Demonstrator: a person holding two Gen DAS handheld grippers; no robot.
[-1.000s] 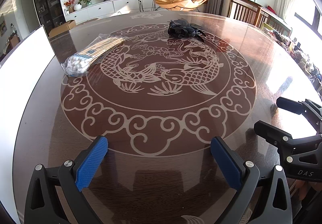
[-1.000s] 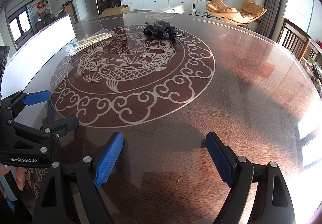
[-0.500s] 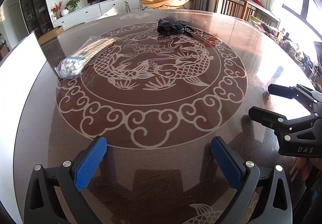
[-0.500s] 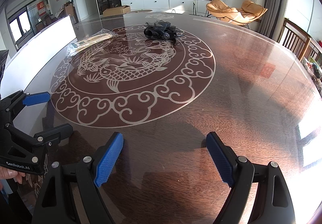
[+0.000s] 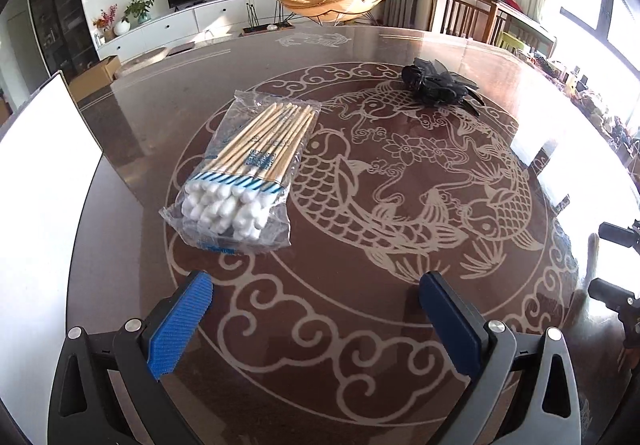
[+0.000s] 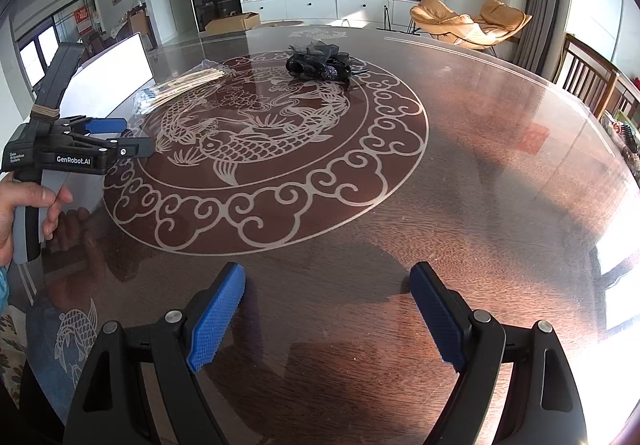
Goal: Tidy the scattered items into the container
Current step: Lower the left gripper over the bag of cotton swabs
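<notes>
A big round table (image 5: pixel 400 385) with fish drawings fills the room. The left gripper (image 5: pixel 316 319) has its jaws wide open with nothing between them. The swab bag (image 5: pixel 244 173) lies just ahead, a bit left. The right gripper (image 6: pixel 326 311) is open too, far from the black bow (image 6: pixel 318 63).

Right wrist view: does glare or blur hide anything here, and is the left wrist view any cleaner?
Right wrist view: sunlight blows out the glossy round dark wooden table at its right edge; clear bag of cotton swabs small, washed by reflection. Left wrist view: swabs sharp, window glare far right, fisheye bending throughout.
</notes>
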